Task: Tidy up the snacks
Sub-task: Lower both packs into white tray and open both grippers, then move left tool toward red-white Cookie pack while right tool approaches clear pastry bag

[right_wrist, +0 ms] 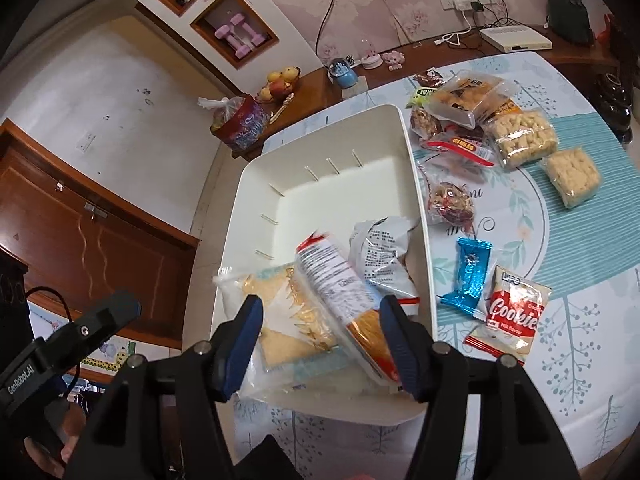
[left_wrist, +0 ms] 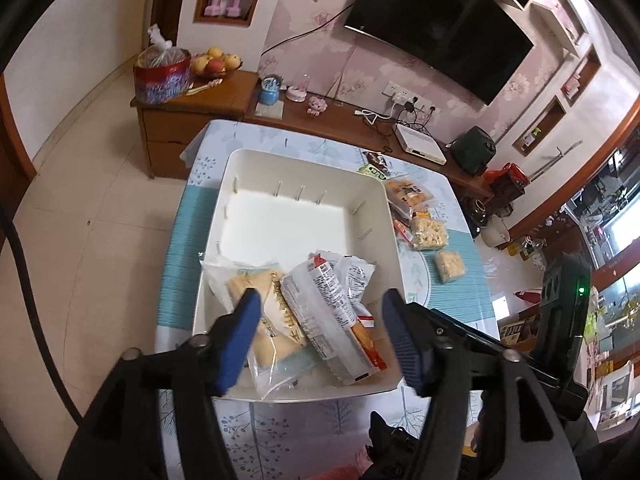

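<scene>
A white bin (left_wrist: 240, 184) (right_wrist: 404, 136) sits on the patterned table. Its near end holds three snack packs: a clear bag of yellow wafers (left_wrist: 276, 308) (right_wrist: 288, 308), a long cracker sleeve (left_wrist: 332, 316) (right_wrist: 340, 284) and a crumpled white packet (left_wrist: 356, 276) (right_wrist: 380, 248). My left gripper (left_wrist: 320, 338) hangs open above these packs, holding nothing. My right gripper (right_wrist: 320, 344) is open above the same packs, empty. Loose snacks lie right of the bin: a blue bar (right_wrist: 470, 270), a Cookies pack (right_wrist: 512, 312), rice-puff blocks (right_wrist: 572, 176) (left_wrist: 450, 266).
Several more wrapped snacks (right_wrist: 464, 100) (left_wrist: 408, 194) lie on the table by the bin's far right corner. A wooden cabinet (left_wrist: 192, 116) with fruit and a red tin stands behind. The other gripper's body (left_wrist: 560, 308) (right_wrist: 68, 340) shows at each view's edge.
</scene>
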The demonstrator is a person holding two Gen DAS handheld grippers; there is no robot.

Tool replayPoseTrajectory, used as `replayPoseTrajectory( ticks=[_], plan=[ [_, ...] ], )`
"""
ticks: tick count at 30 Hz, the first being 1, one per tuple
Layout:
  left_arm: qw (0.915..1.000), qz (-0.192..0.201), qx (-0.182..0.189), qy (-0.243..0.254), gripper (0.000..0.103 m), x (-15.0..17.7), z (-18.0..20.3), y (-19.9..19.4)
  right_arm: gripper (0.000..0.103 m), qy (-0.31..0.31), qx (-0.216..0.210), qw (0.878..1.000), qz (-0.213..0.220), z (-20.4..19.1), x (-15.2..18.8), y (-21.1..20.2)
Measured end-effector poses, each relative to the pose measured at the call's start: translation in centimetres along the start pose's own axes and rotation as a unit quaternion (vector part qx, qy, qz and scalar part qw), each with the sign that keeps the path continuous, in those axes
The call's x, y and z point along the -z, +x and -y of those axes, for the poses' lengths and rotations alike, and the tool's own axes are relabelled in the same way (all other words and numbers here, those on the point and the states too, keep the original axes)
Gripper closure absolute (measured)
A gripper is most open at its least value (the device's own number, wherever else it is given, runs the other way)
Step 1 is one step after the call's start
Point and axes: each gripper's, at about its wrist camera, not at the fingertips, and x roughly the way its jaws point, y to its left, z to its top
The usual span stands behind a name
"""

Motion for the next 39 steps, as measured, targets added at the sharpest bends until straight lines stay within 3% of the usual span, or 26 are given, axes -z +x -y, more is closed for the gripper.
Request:
replayPoseTrajectory(
  ticks=[8, 12, 18, 20, 27, 39],
  plan=[
    [0.9997, 0.011, -0.003, 0.019, 0.025, 1.1, 2.9, -0.4, 0.042, -0.013, 0.019, 0.999, 0.029, 1.3, 0.7, -2.9],
    [0.9997, 0.008, -0.002, 0.024, 0.024, 1.8, 4.7, -0.1, 0.042, -0.028, 0.030, 0.998, 0.045, 2.3, 1.2, -4.2],
    [0.9996, -0.001, -0.011, 0.026, 0.017, 2.8, 8.0, 0.4, 0.041, -0.054, 0.047, 0.996, 0.048, 3.9, 1.0, -5.8],
    [0.9997, -0.003, -0.012, 0.023, 0.013, 3.2, 9.2, 0.7, 0.037, -0.059, 0.048, 0.996, 0.045, 4.7, 0.8, -6.3],
    [0.9999, -0.010, -0.014, 0.000, 0.012, 3.6, 12.7, 2.1, 0.029, -0.082, 0.064, 0.994, 0.039, 7.6, -0.5, -8.3],
    [0.9988, 0.000, -0.039, -0.030, 0.009, 3.4, 18.7, 4.9, 0.029, -0.126, 0.089, 0.987, 0.046, 12.7, -3.7, -11.3]
  ],
)
